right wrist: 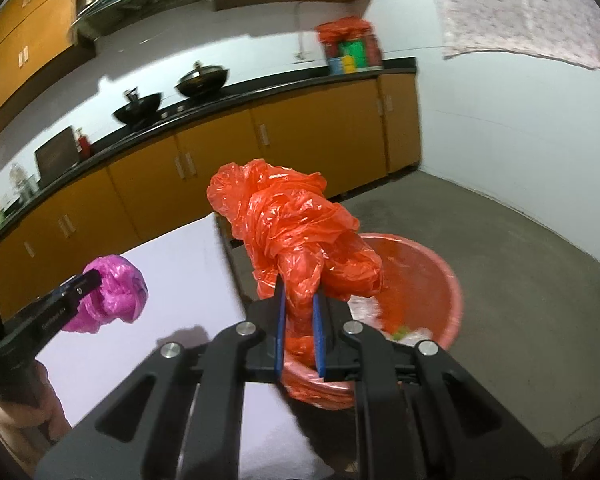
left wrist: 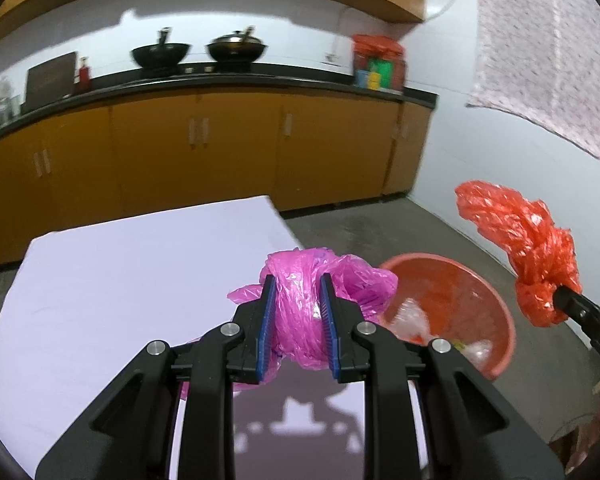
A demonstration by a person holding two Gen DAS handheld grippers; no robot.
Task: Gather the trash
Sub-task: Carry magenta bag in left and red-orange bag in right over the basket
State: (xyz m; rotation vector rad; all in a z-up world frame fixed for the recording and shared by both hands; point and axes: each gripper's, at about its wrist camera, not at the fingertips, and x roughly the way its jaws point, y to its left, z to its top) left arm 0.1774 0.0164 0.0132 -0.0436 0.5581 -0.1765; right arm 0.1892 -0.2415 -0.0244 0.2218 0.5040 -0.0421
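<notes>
My left gripper (left wrist: 299,292) is shut on a crumpled pink plastic bag (left wrist: 304,308) and holds it above the right edge of the white table (left wrist: 100,280). My right gripper (right wrist: 299,300) is shut on a crumpled red plastic bag (right wrist: 296,232) and holds it in the air over the near rim of a red basin (right wrist: 432,272). The basin stands on the floor right of the table and holds clear wrappers and other scraps; it also shows in the left wrist view (left wrist: 496,312). The red bag (left wrist: 528,248) and the pink bag (right wrist: 112,296) each show in the other view.
Orange kitchen cabinets (left wrist: 220,152) under a black counter run along the far wall, with two woks (left wrist: 236,48) and a box in a red bag (left wrist: 378,60) on top. Grey concrete floor (right wrist: 520,280) lies right of the table. A patterned cloth (left wrist: 548,48) hangs at the right wall.
</notes>
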